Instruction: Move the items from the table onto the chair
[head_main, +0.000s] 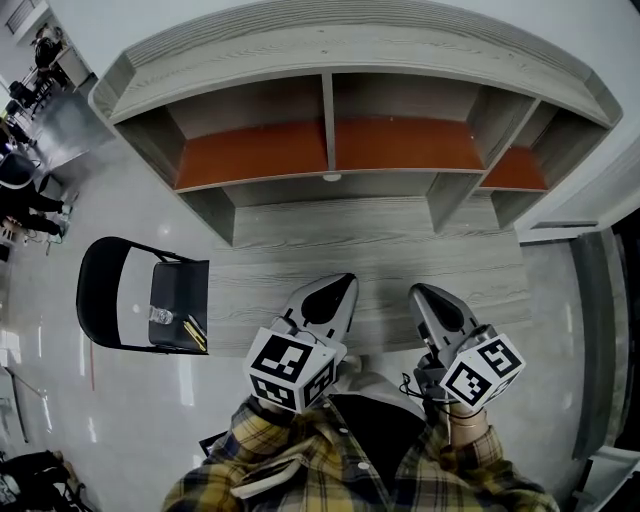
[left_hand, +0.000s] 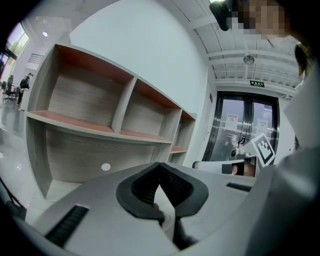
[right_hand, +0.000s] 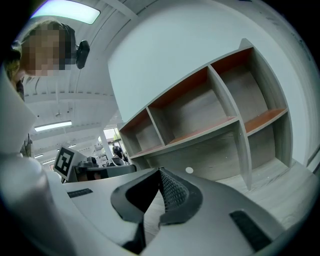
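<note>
The black folding chair (head_main: 108, 296) stands left of the table, and on its seat lie a yellow pen (head_main: 194, 333) and a small shiny item (head_main: 160, 316). No loose item shows on the grey wooden table (head_main: 380, 250). Both grippers are held side by side over the table's front edge, close to the person's body. My left gripper (head_main: 345, 281) (left_hand: 160, 165) has its tips together with nothing between them. My right gripper (head_main: 418, 291) (right_hand: 160, 170) is shut and empty as well. Each gripper's marker cube shows in the other's view, the right gripper's cube (left_hand: 264, 148) and the left gripper's cube (right_hand: 64, 161).
A shelf unit (head_main: 330, 130) with orange-floored compartments stands on the back of the table. People (head_main: 25, 190) are far off at the left on the shiny floor. Glass doors (left_hand: 245, 130) lie beyond the right end of the shelves.
</note>
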